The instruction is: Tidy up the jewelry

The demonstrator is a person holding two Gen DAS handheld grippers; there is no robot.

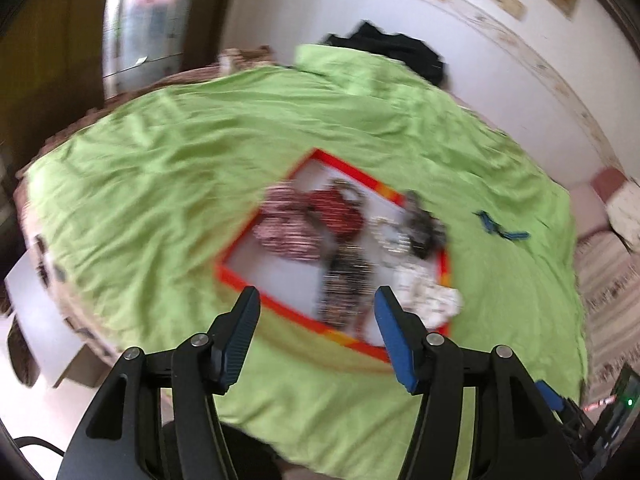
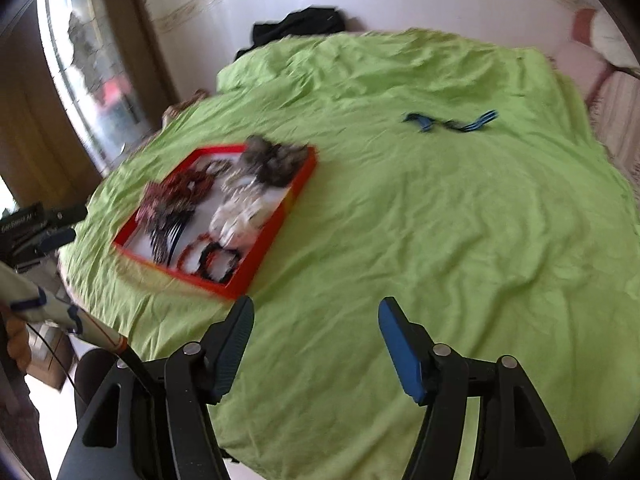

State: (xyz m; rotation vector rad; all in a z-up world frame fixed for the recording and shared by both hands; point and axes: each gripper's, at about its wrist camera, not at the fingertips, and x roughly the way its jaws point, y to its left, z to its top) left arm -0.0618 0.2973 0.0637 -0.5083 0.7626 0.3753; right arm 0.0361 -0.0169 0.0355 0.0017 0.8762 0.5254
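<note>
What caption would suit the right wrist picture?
Open right tool above a green sheet, with a red tray of jumbled jewelry ahead on its left.

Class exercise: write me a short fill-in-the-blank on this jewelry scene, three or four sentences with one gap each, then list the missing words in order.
1. The jewelry lies piled in a shallow tray with a ____ rim.
2. The tray rests on a ____ bedsheet.
3. The jaws of the left gripper and the right gripper are both ____, holding nothing.
4. A blue item lies on the sheet, ____ the tray.

Missing words: red; green; open; outside
</note>
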